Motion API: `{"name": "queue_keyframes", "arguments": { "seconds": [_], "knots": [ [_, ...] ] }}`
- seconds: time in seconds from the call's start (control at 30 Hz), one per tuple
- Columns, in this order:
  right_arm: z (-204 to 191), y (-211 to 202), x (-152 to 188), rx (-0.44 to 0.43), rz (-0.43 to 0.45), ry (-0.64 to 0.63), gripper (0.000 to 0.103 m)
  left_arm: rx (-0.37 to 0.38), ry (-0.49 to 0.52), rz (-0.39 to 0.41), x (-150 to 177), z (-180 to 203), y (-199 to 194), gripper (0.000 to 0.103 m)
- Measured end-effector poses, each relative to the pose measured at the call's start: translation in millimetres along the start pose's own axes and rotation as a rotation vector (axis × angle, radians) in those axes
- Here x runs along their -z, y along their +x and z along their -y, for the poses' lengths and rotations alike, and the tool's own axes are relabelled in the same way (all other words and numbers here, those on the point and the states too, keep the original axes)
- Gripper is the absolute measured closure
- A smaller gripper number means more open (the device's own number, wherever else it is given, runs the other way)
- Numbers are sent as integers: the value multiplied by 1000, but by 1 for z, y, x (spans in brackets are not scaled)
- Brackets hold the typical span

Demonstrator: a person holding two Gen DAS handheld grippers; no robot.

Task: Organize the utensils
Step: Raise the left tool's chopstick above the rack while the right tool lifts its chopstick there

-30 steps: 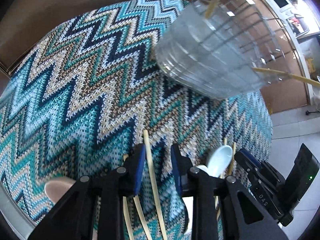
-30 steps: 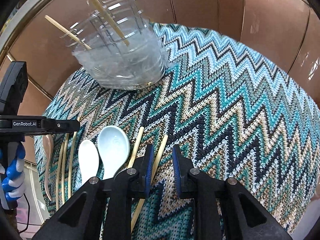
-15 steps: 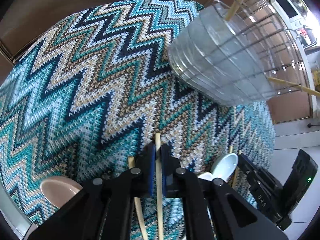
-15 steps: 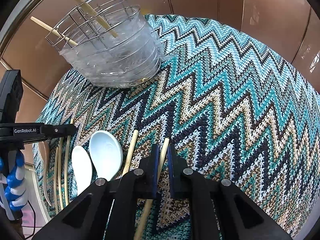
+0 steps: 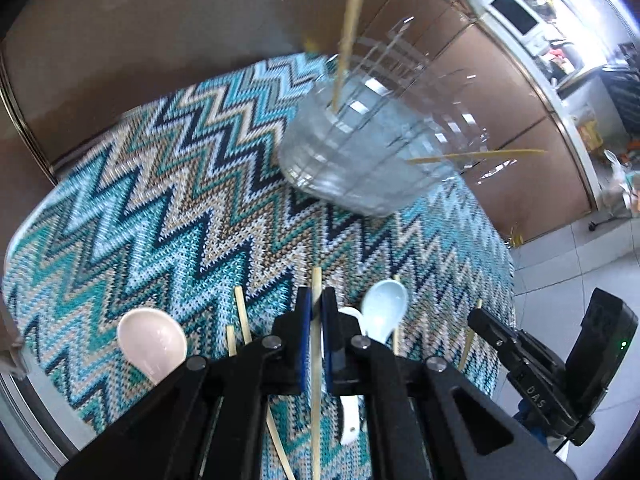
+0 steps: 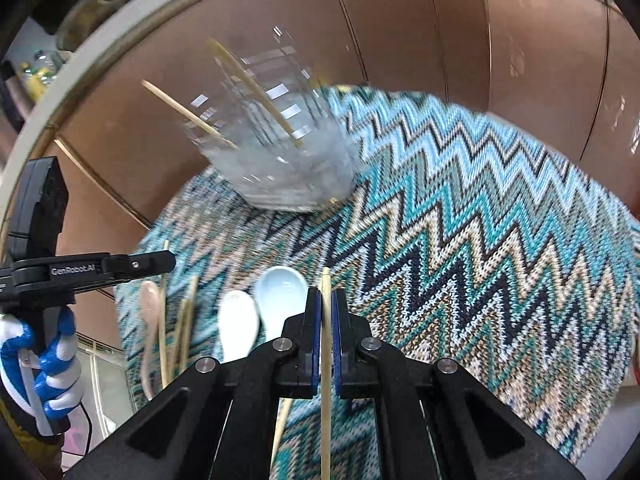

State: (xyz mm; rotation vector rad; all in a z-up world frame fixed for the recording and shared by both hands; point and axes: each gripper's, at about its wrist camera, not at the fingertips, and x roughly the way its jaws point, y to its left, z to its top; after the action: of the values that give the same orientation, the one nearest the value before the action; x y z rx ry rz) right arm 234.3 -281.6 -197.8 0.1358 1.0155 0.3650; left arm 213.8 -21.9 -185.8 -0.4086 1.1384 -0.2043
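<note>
My left gripper (image 5: pixel 316 304) is shut on a pale wooden chopstick (image 5: pixel 317 280), lifted off the zigzag mat (image 5: pixel 168 216). My right gripper (image 6: pixel 326 304) is shut on another chopstick (image 6: pixel 326 280), also raised. A wire utensil holder with a clear liner (image 5: pixel 372 152) (image 6: pixel 280 160) stands at the mat's far side with two chopsticks leaning in it. On the mat lie a pink spoon (image 5: pixel 154 342), a light blue spoon (image 5: pixel 386 308) (image 6: pixel 280 296), a white spoon (image 6: pixel 238 330) and several loose chopsticks (image 6: pixel 182 328).
The round table is ringed by brown panels (image 6: pixel 520 60). The right gripper's body (image 5: pixel 560 376) shows at the lower right of the left wrist view. A gloved hand (image 6: pixel 44 364) holds the left gripper at the left of the right wrist view. Tiled floor (image 5: pixel 580 264) lies beyond the table.
Both grippers closed, each on a chopstick lying on the mat, then rose with it. The spoons and the holder stayed in place.
</note>
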Motion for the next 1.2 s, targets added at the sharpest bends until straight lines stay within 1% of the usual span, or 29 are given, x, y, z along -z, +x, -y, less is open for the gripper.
{"name": "queue_keyframes", "arguments": {
  "seconds": [0.07,0.17,0.27,0.33,0.43,0.5,0.6,0.7,0.83,0.87,0.93,0.97,1.07,1.17,1.2],
  "knots": [
    [-6,-17,4,-11,34,-9,98,7,16,34,5,4,-19,98],
    [-13,-46,8,-29,87,-21,98,11,38,85,4,18,-38,98],
    [-21,-74,9,-46,143,-35,98,16,70,146,4,29,-67,98],
    [-28,-92,8,-64,186,-43,98,18,87,178,1,39,-80,98],
    [-40,-119,5,-88,254,-68,98,29,117,252,-6,54,-108,98],
    [-50,-139,-3,-115,315,-86,98,39,131,307,-13,63,-126,98],
    [-64,-159,-17,-143,392,-112,98,47,152,405,-28,75,-151,98],
    [-77,-177,-39,-178,491,-137,98,49,164,510,-47,84,-172,98],
    [-90,-183,-69,-212,606,-155,98,38,165,654,-73,91,-186,98],
    [-94,-183,-81,-219,647,-158,98,31,164,691,-79,93,-186,98],
    [-93,-178,-98,-251,703,-142,98,24,163,760,-93,95,-182,98],
    [-92,-176,-105,-255,720,-134,98,22,161,781,-98,95,-180,98],
    [-91,-159,-131,-231,792,-124,98,-2,159,857,-116,96,-164,98],
    [-88,-141,-146,-201,829,-121,98,-6,162,890,-128,95,-145,98],
    [-87,-131,-151,-179,836,-122,98,-12,164,899,-130,93,-137,98]
  ]
}}
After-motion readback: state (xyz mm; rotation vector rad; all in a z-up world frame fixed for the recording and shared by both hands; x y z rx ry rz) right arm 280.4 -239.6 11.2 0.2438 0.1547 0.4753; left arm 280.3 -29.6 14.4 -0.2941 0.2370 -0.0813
